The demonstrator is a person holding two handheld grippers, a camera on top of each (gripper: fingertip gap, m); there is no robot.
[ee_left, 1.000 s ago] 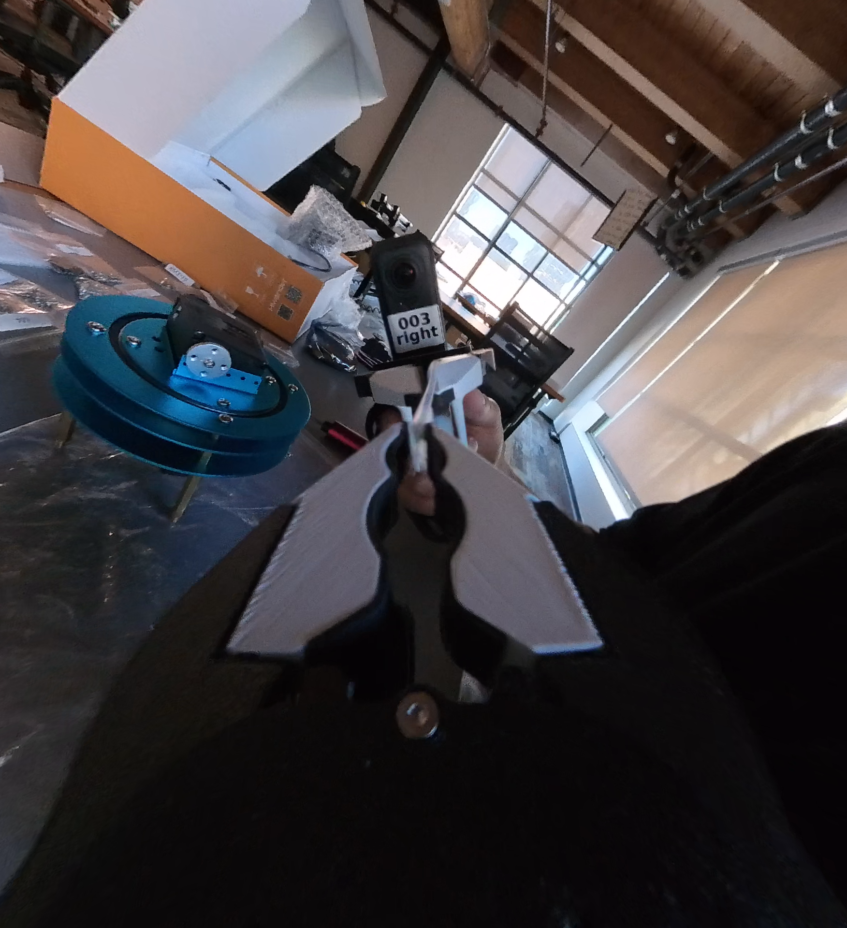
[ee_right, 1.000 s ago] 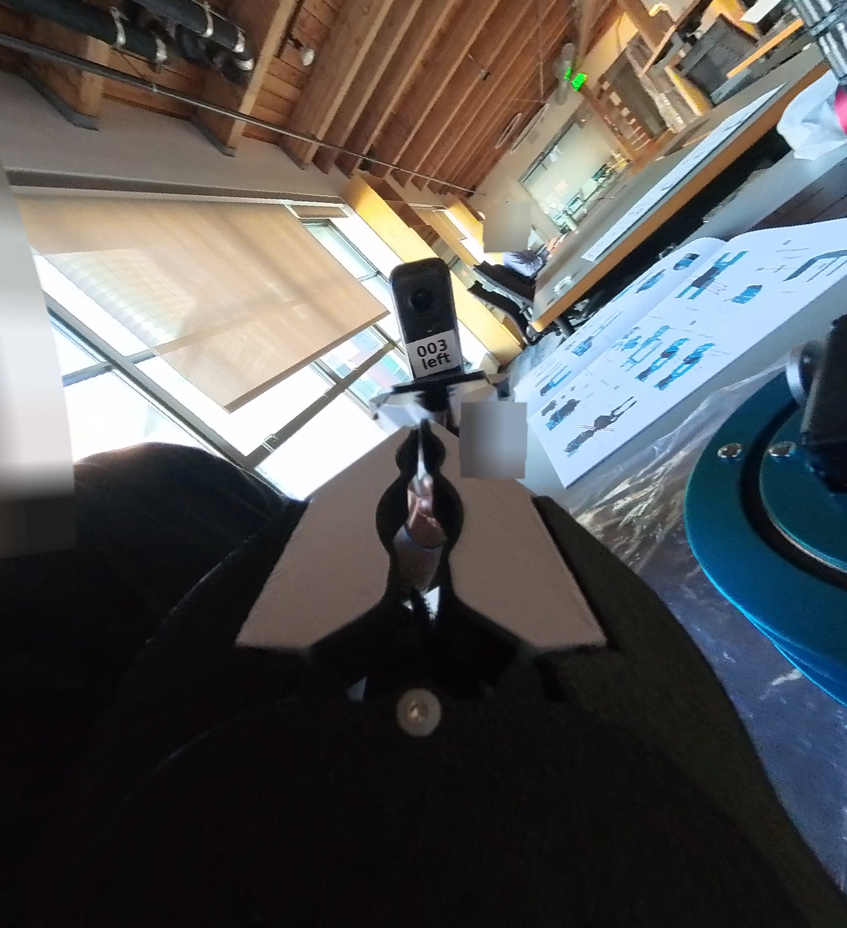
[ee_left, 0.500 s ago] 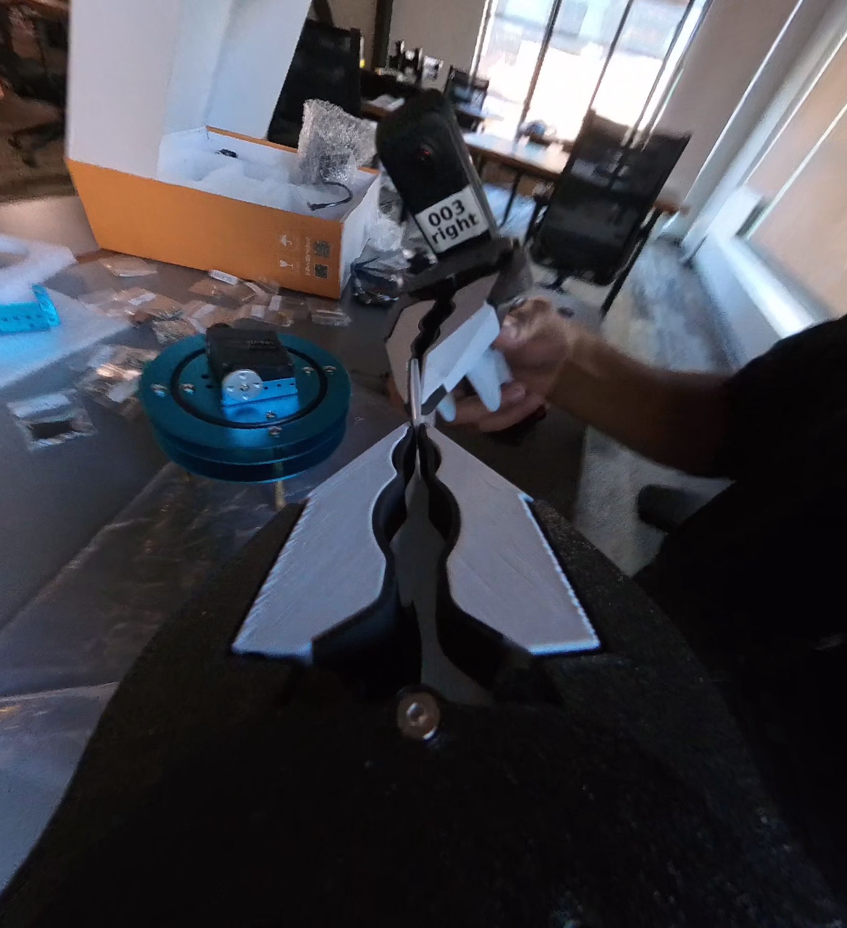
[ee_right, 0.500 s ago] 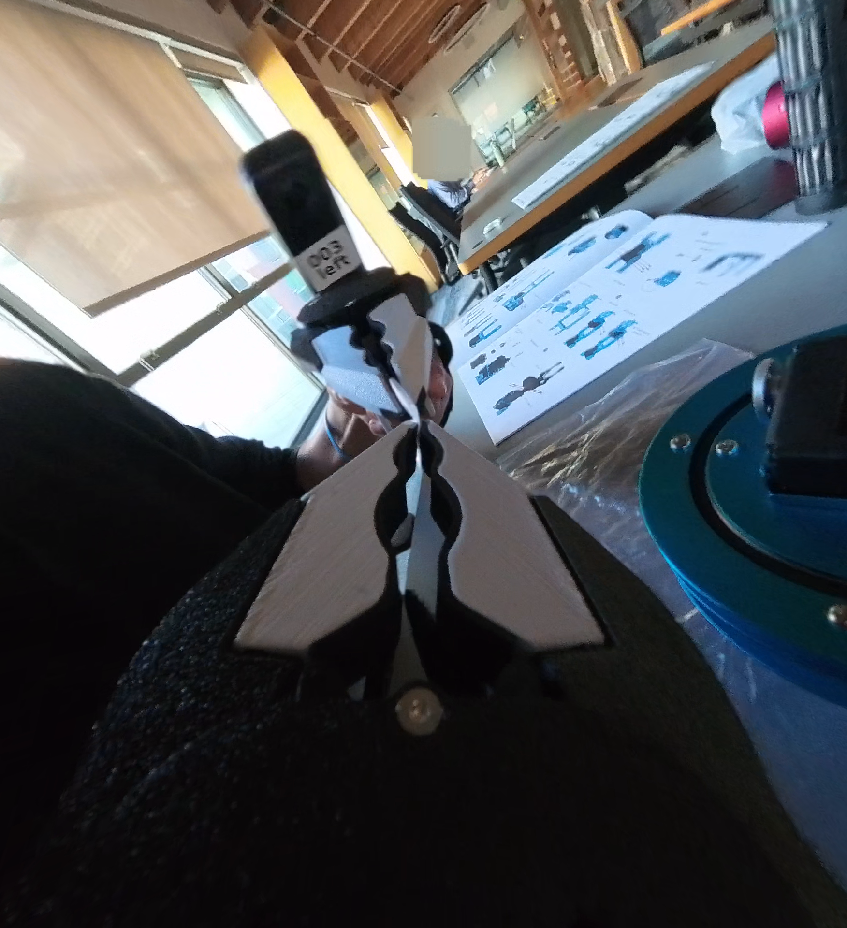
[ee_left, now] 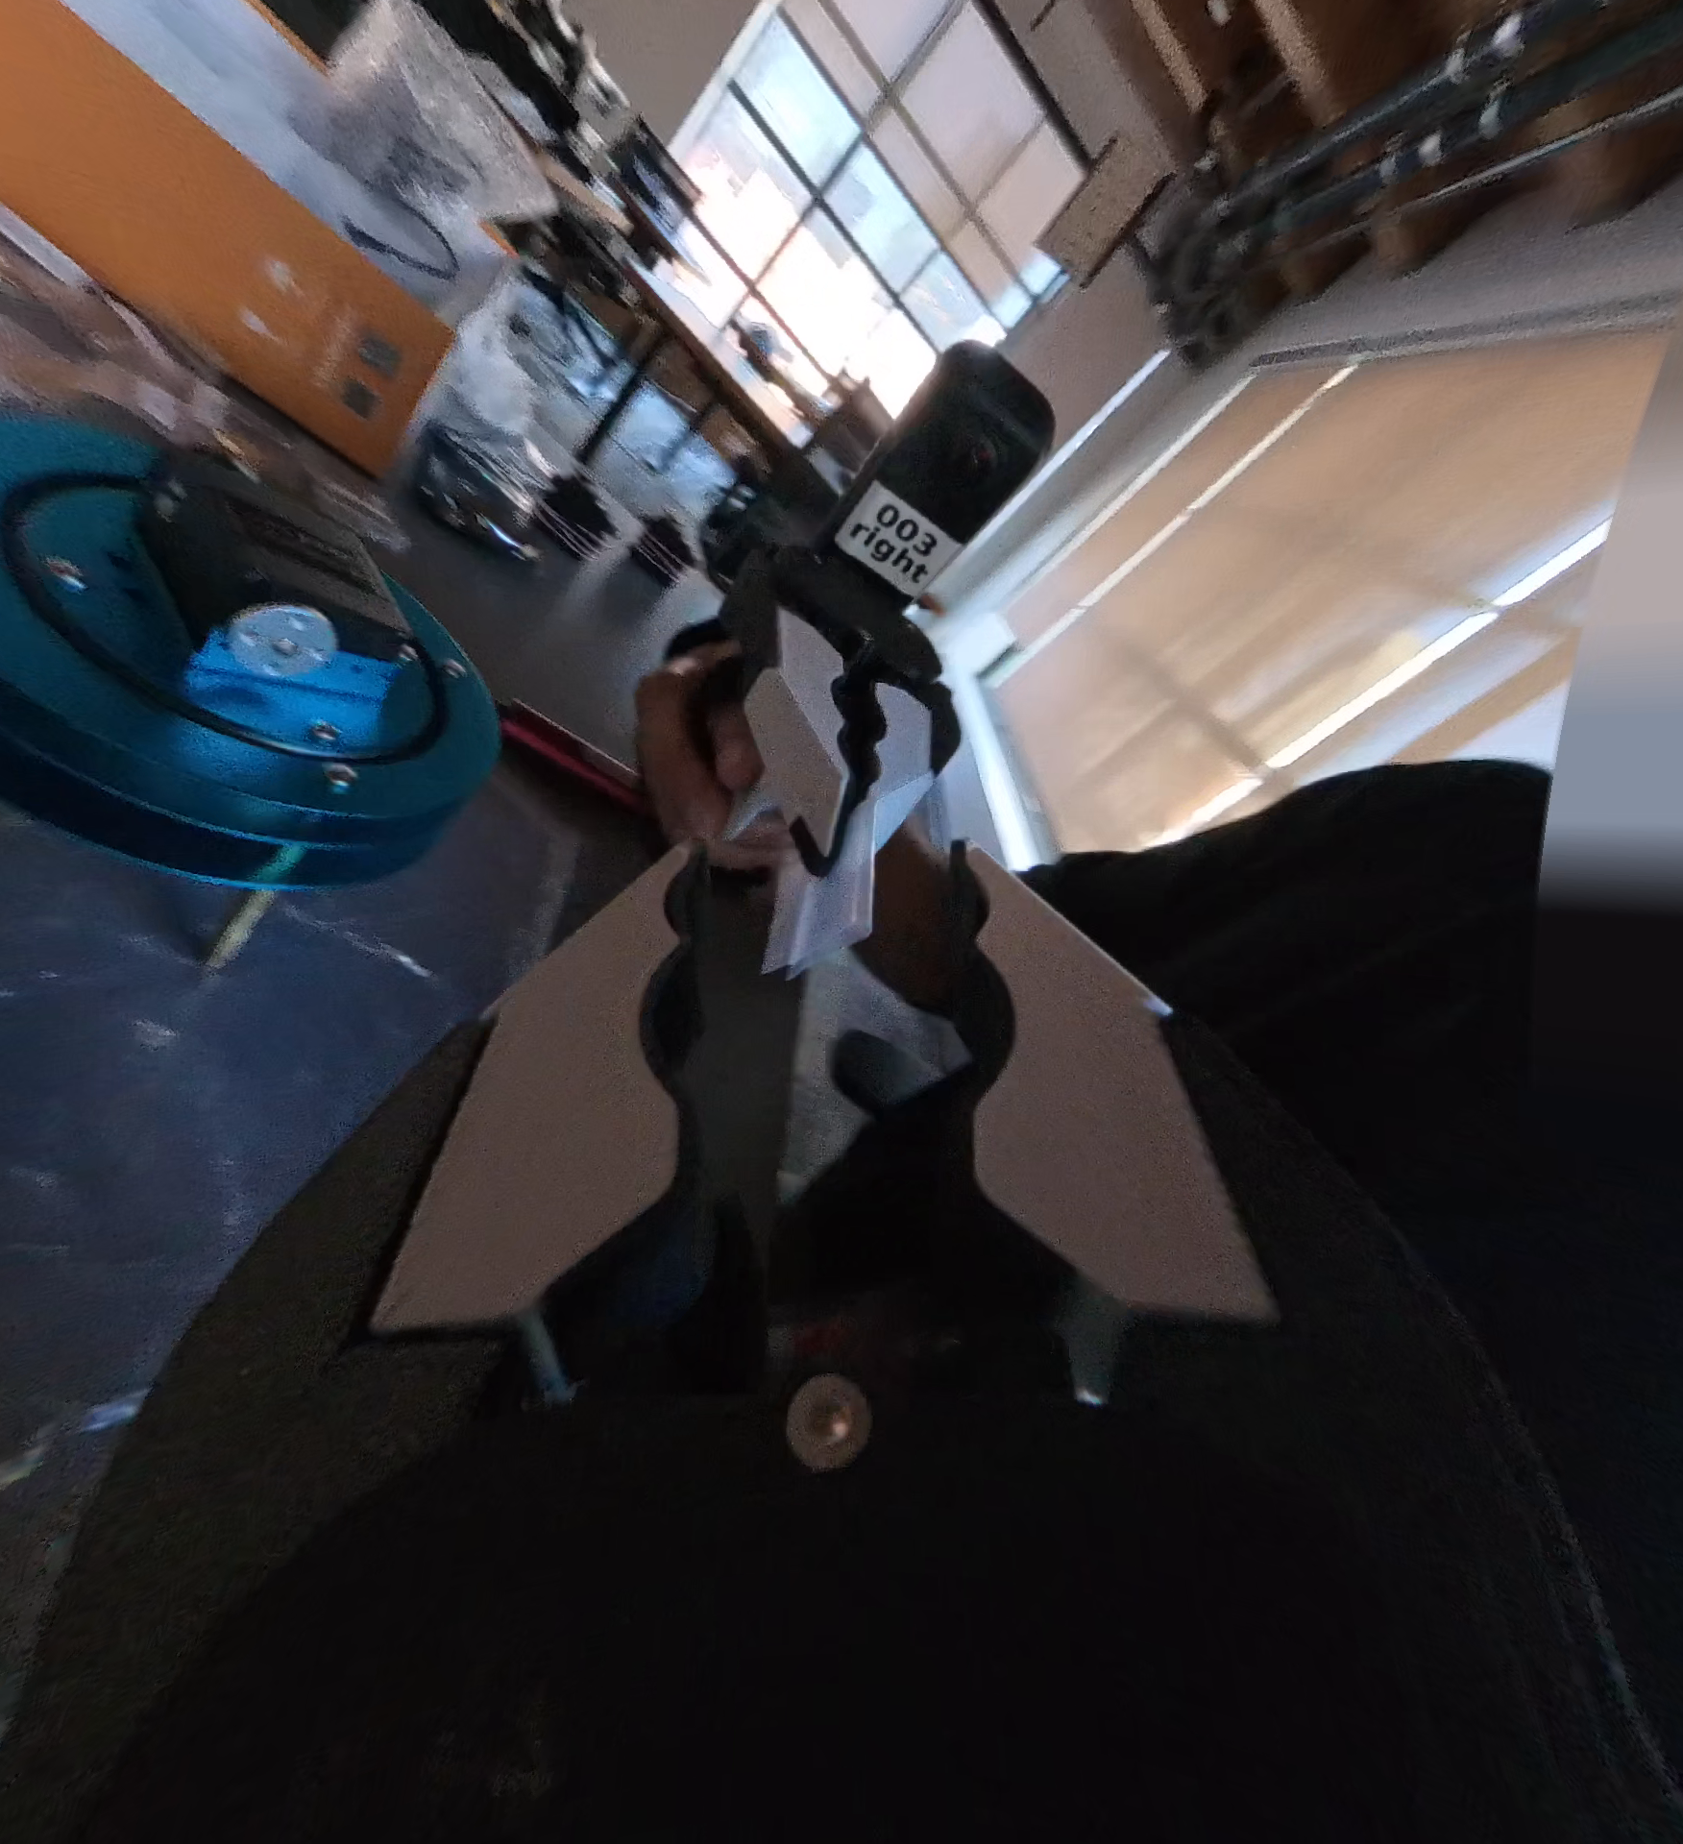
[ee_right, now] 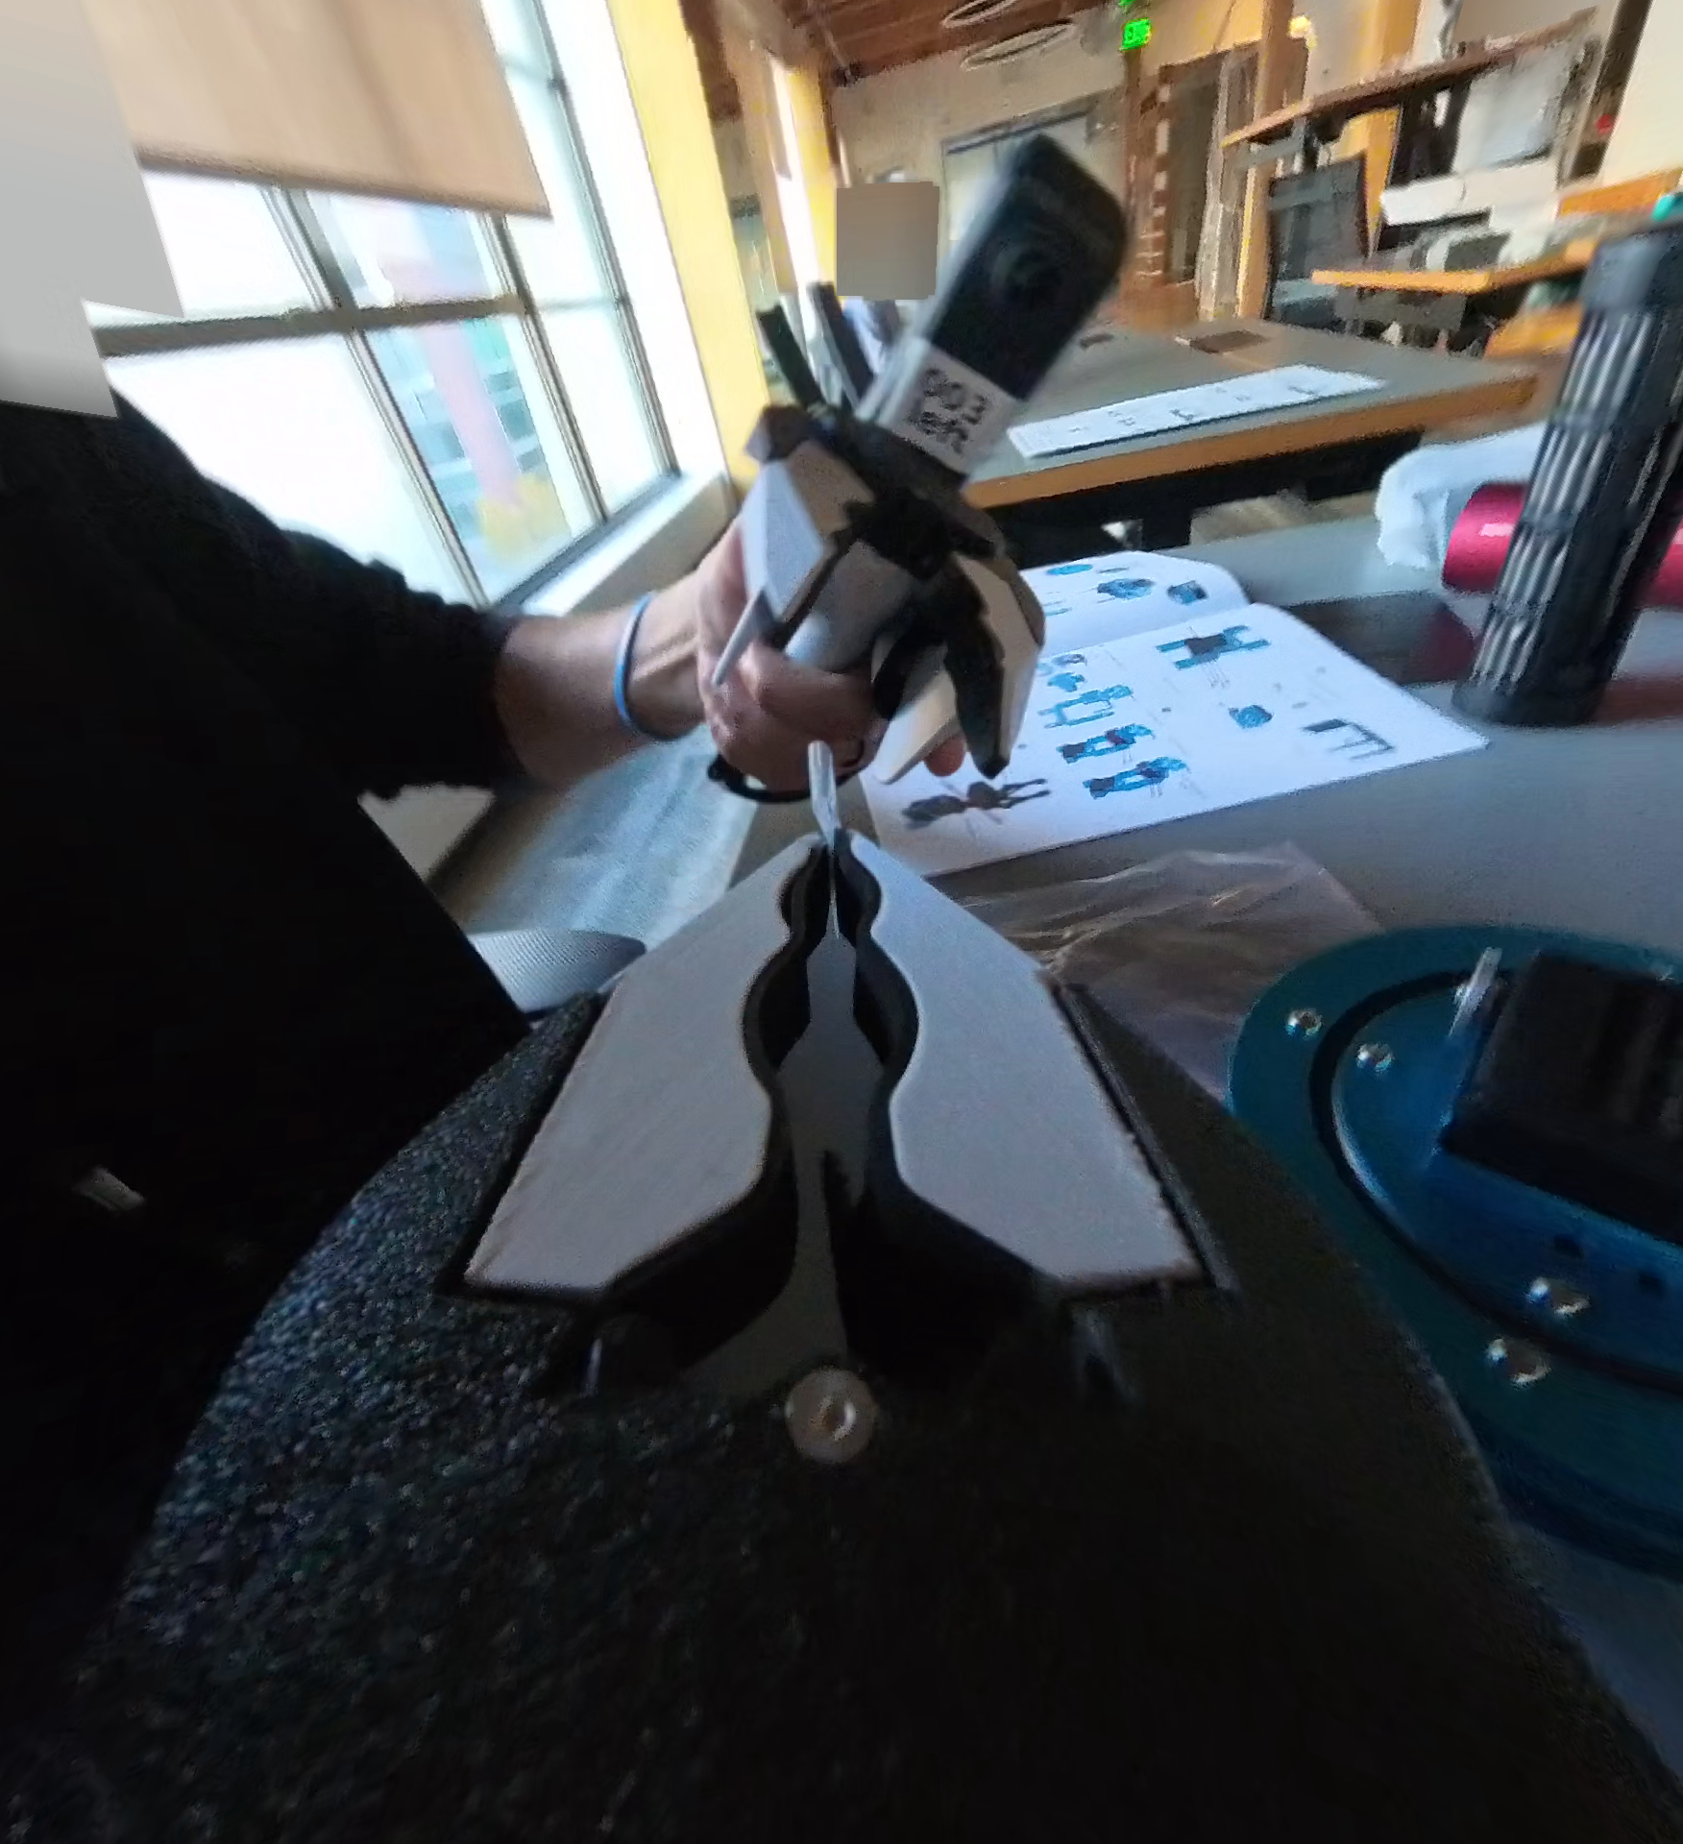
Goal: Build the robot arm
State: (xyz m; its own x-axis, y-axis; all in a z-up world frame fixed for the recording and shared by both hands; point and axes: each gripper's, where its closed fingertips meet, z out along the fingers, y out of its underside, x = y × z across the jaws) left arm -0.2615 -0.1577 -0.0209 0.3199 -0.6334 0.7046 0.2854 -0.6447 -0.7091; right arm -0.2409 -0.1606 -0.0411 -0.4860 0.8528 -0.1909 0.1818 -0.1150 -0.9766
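Observation:
My left gripper (ee_left: 823,856) is open and holds nothing. My right gripper (ee_right: 833,846) is shut on a thin pale flat piece (ee_right: 823,788), perhaps a small clear bag. In the left wrist view the right gripper (ee_left: 823,836) points back at me, its tip between my open left fingers, and the pale piece (ee_left: 813,928) hangs from it. In the right wrist view the left gripper (ee_right: 937,743) is held up just beyond that piece, clear of it. A blue round base (ee_left: 199,718) carrying a black servo block (ee_left: 259,559) stands on short legs beside both grippers; it also shows in the right wrist view (ee_right: 1396,1247).
An open orange box (ee_left: 169,230) stands behind the blue base. An open instruction booklet (ee_right: 1167,718), a black mesh cylinder (ee_right: 1616,479), a red cylinder (ee_right: 1486,539) and a crumpled clear plastic sheet (ee_right: 1167,918) lie on the grey table (ee_right: 1516,798). My left and right fingertips are right by each other.
My left gripper has opened and let go of the thin pale piece. The right gripper stays shut on it. Both grippers have swung and tilted.

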